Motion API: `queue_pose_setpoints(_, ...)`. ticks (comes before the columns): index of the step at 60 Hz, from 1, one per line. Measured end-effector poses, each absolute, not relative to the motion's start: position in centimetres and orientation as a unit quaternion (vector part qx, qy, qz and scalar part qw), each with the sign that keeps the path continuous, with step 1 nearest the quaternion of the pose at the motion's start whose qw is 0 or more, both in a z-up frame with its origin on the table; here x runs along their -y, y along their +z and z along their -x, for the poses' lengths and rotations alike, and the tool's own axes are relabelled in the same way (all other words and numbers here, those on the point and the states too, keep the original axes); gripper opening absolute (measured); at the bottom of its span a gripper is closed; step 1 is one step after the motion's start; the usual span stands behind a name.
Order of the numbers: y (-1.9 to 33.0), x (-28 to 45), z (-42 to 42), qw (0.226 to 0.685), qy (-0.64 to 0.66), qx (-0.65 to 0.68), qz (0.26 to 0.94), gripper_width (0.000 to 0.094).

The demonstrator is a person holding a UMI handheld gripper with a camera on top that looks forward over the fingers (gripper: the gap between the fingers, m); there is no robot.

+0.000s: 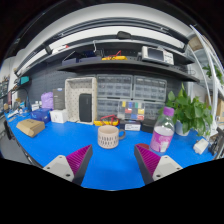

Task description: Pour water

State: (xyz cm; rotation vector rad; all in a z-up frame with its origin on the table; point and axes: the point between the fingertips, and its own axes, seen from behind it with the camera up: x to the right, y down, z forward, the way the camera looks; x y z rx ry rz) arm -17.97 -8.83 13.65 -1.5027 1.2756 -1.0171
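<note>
A beige patterned mug (108,136) stands on the blue table (110,168) ahead of my fingers, roughly in line with the gap between them. A clear bottle with a pink cap (162,132) stands further right on the table, beyond my right finger. My gripper (113,160) is open and empty, with the magenta pads (79,158) wide apart above bare table. Nothing is between the fingers.
A green potted plant (188,112) stands at the right behind the bottle. A brown box (31,127) lies at the left. A white cabinet (81,100) and small items line the back; shelves (120,62) hang above.
</note>
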Motion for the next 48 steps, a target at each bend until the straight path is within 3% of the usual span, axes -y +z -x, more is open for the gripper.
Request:
queue_pose_setpoints(14, 9.2, 18.4, 20.6, 0.412, -0.442, -0.569, 0.559, 0.0863)
queue_pose_setpoints(31, 11.1, 22.6, 15.4, 0.458, -0.462, -0.556, 0.518, 0.0857)
queue_pose_setpoints(40, 11.7, 23.6, 11.6, 0.461, -0.467, -0.551, 0.515, 0.0857)
queue_pose_setpoints(48, 11.4, 24.0, 9.1, 0.462, -0.466, -0.554, 0.511, 0.0782)
